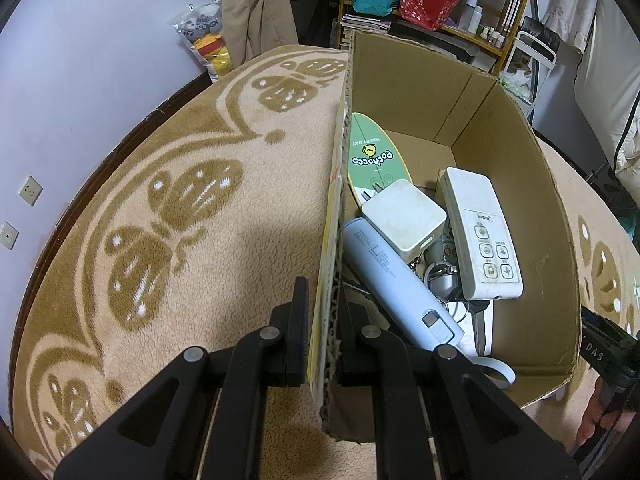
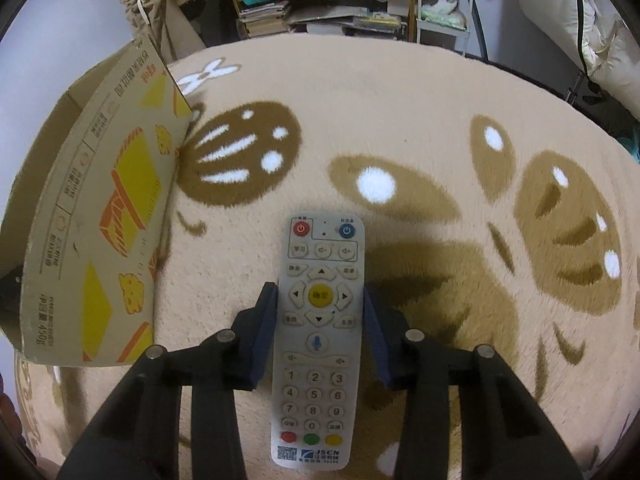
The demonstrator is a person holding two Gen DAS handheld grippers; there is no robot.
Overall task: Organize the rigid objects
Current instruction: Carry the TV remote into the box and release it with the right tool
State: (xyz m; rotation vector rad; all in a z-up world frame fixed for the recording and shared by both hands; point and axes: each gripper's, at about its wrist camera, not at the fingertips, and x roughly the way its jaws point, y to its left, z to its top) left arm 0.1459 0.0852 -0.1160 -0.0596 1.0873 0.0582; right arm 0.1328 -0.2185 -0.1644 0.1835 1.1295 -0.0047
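My left gripper [image 1: 322, 292] is shut on the left wall of an open cardboard box [image 1: 500, 128], one finger outside and one inside. The box holds a pale blue power bank [image 1: 396, 284], a white charger cube [image 1: 404, 220], a white air-conditioner remote [image 1: 480, 236], a green oval item [image 1: 372, 152] and small tangled items. My right gripper [image 2: 320, 300] is shut on a grey TV remote [image 2: 320, 328], gripping its sides, buttons up, above the rug. The box's printed outer wall [image 2: 100, 220] is to its left.
A beige rug with brown butterfly patterns [image 1: 180, 208] covers the floor. At the back stand a shelf with bags and books [image 1: 420, 0], a bag of plush toys [image 1: 208, 36] and a white cart [image 2: 444, 0]. The right gripper's handle and hand [image 1: 608, 364] show beside the box.
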